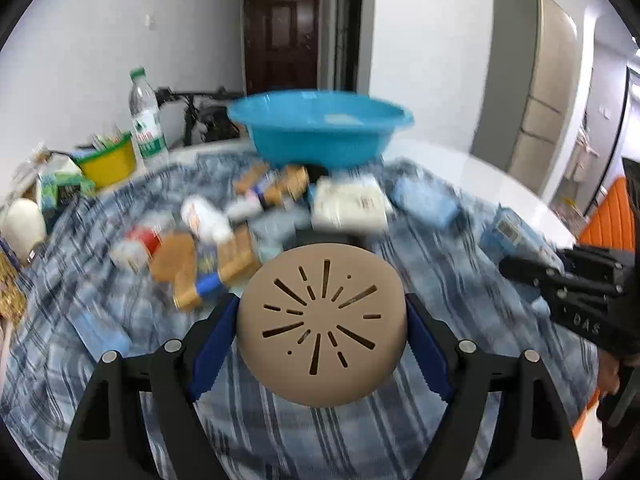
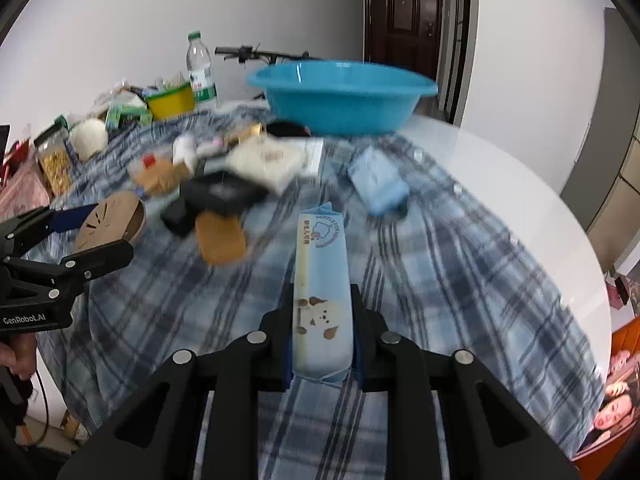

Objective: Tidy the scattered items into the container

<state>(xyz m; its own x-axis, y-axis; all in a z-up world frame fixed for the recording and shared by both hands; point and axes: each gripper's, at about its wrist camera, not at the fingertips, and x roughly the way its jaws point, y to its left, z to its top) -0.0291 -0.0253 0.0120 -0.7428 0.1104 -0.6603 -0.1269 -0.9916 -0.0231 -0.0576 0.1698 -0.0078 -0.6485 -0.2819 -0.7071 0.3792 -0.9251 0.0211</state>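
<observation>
Scattered items (image 1: 248,216) lay ahead of both grippers on the plaid cloth (image 1: 320,432), short of the blue basin (image 1: 320,128) beyond. Left gripper (image 1: 320,320): clamped on a tan slotted disc (image 1: 320,324). Right gripper (image 2: 322,320): pinched narrow on a pale blue packet (image 2: 322,280), pointing toward the basin.

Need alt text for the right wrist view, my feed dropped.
The right claw is shut on a pale blue packet printed with a cartoon dog, held above a blue plaid cloth. Beyond it lie scattered snacks and a blue basin; at left, the left claw holds a tan slotted disc.
</observation>
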